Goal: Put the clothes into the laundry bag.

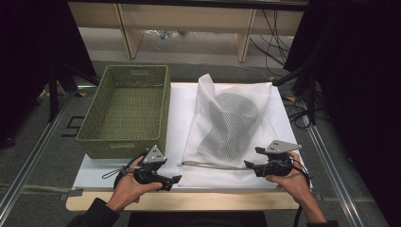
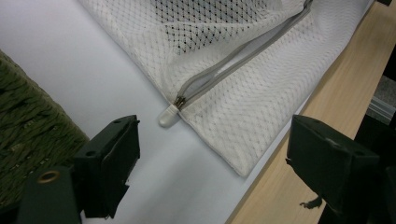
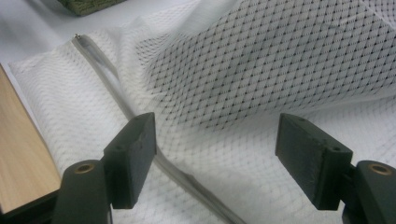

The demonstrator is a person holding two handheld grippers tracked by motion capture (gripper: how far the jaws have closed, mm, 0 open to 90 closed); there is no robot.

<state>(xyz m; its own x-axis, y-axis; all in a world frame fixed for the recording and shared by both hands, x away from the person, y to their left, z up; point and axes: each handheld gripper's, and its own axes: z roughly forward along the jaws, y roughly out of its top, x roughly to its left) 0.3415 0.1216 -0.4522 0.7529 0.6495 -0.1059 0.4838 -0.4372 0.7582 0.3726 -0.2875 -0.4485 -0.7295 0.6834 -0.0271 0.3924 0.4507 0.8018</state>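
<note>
High view: both grippers, left gripper (image 1: 176,179) and right gripper (image 1: 248,164), gape empty beside the mesh bag (image 1: 227,127) (no writing legible).

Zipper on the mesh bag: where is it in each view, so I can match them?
High view: zipper runs along the bag's near edge, between the two claws.
Left gripper view: it slants from the white end tab at centre up to the top right.
Right gripper view: it runs from upper left to bottom centre.
Shared landmark: green basket.

Black tongs (image 1: 176,179) with grey triangular plates, dark sleeves (image 1: 94,215).
</note>
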